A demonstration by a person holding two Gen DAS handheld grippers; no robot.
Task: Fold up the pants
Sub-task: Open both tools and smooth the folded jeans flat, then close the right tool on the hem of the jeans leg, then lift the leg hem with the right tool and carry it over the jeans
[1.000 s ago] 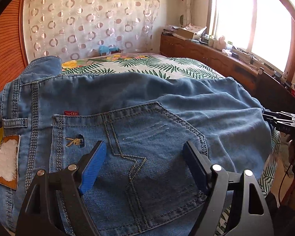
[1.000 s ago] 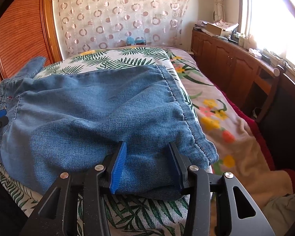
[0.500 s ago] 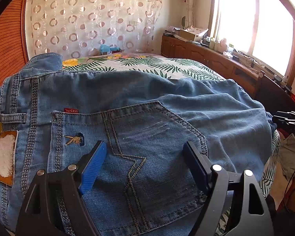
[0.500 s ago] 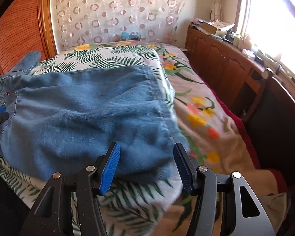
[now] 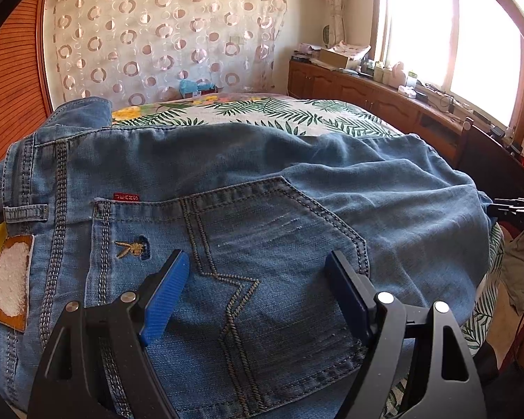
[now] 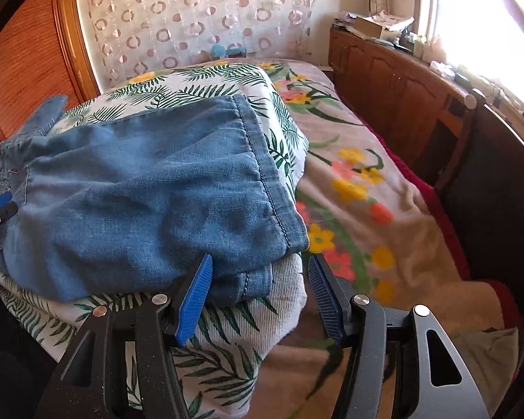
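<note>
Leaf-print bed [image 6: 227, 331]: pants [image 6: 150, 195] folded into a compact stack, apparently near done; left gripper [image 5: 258, 291] and right gripper [image 6: 260, 295] both spread apart, empty.

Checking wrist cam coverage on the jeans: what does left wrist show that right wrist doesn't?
Left wrist only: the back pocket with zigzag stitching, the red JEANS tab, the waistband patch, and the open left gripper over the pocket.

Right wrist only: the stitched leg hem, the floral blanket, and the open right gripper at the hem's near corner.

Both: the jeans on the leaf-print bedspread, circle-pattern curtain, wooden cabinets.
</note>
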